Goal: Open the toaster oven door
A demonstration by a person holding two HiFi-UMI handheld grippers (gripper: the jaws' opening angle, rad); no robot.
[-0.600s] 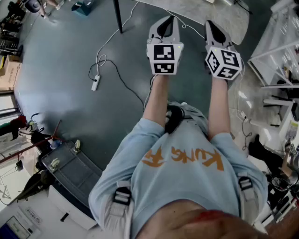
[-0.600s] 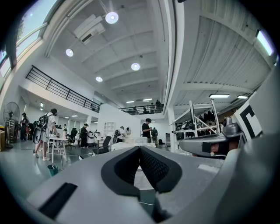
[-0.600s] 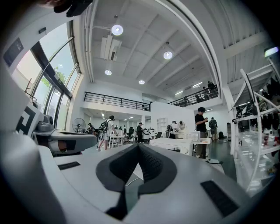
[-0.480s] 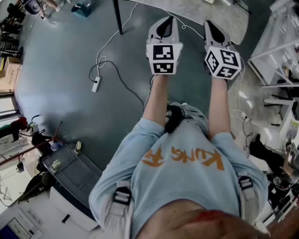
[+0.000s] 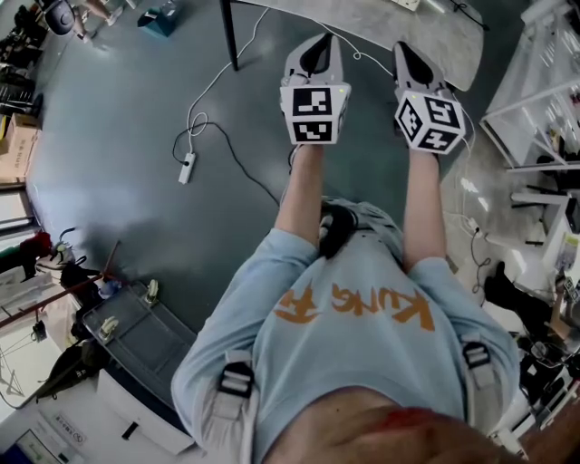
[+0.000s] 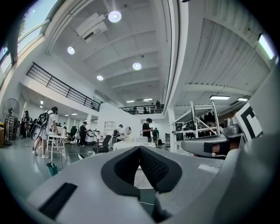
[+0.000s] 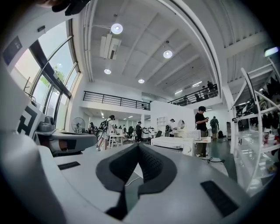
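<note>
No toaster oven shows plainly in any view. Far ahead in the right gripper view a white box-like appliance [image 7: 177, 142] sits on a white table; I cannot tell what it is. In the head view both grippers are held out in front of the person, above the floor. My left gripper [image 5: 319, 41] is shut with nothing between its pads, and in its own view the left gripper [image 6: 140, 148] points into the hall. My right gripper [image 5: 406, 47] is beside it, also shut and empty; its own view shows the right gripper [image 7: 138, 145] aimed towards the white table.
A pale stone-topped table [image 5: 408, 27] with a black leg [image 5: 229, 32] stands just ahead. A cable with a power strip [image 5: 185, 168] lies on the grey floor. A grey crate [image 5: 145, 331] is at lower left, white shelving [image 5: 544, 118] at right. People stand about the hall [image 6: 148, 129].
Both grippers have drifted slightly forward, away from the person. Their jaws stay shut.
</note>
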